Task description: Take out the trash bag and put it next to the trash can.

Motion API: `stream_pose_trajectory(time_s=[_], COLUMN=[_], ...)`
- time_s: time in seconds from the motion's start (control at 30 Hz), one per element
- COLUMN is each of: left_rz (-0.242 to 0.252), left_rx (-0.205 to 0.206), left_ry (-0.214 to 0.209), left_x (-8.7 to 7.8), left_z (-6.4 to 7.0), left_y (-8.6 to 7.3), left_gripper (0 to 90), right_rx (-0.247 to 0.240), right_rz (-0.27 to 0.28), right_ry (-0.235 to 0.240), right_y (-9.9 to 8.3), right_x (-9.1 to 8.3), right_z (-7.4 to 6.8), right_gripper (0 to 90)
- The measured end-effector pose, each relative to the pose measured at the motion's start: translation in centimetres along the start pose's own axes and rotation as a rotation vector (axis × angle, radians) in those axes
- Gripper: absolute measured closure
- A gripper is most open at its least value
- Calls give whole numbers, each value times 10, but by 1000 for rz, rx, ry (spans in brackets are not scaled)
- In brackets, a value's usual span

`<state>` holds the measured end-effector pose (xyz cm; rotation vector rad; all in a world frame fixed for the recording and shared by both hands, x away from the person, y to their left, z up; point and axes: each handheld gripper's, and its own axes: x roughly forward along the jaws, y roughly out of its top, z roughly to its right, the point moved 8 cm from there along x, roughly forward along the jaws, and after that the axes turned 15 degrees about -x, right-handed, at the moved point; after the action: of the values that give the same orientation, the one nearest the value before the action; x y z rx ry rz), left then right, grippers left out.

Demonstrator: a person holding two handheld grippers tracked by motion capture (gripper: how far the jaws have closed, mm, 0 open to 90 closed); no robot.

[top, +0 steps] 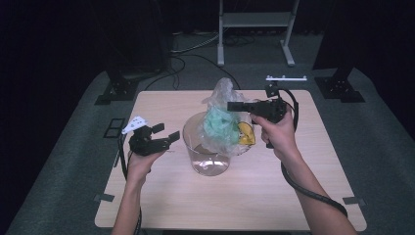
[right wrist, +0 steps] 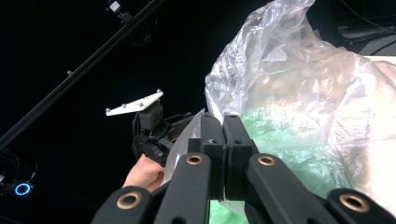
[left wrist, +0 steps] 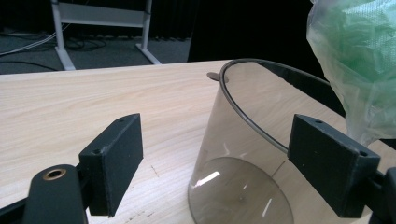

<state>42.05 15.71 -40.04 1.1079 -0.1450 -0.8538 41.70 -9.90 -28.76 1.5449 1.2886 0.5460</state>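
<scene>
No writing can be read anywhere. The right gripper (top: 231,105) has its fingers pinched on the plastic bag (top: 221,125), whose green and yellow contents blur behind the film. The left gripper (top: 166,133) holds its fingers apart beside the clear container (top: 203,156) on the tabletop (top: 235,196).

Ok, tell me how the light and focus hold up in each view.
High view: the table is evenly lit, the surroundings fall to black, detail soft. Left gripper view: white glare streaks on the clear container, near claw pads slightly blurred. Right gripper view: background black, the plastic bag bright and shiny, the shut right claw sharp.
</scene>
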Motion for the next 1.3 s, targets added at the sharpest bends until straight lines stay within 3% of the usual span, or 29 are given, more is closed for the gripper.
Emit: stream_pose_trajectory(time_s=[0.27, 0.53, 1.3], left_rz=[-1, -3, -1], left_rx=[-4, -9, -4], left_ry=[-2, 20, 18], left_x=[0, 0, 1], left_z=[-2, -5, -2], left_y=[-1, -1, -1], left_gripper=[170, 110, 103], right_rx=[-2, 8, 45], right_rz=[9, 26, 68], right_ry=[-24, -47, -128], right_y=[2, 3, -2], right_x=[-14, -31, -75], right_z=[4, 12, 38], right_gripper=[899, 899, 900])
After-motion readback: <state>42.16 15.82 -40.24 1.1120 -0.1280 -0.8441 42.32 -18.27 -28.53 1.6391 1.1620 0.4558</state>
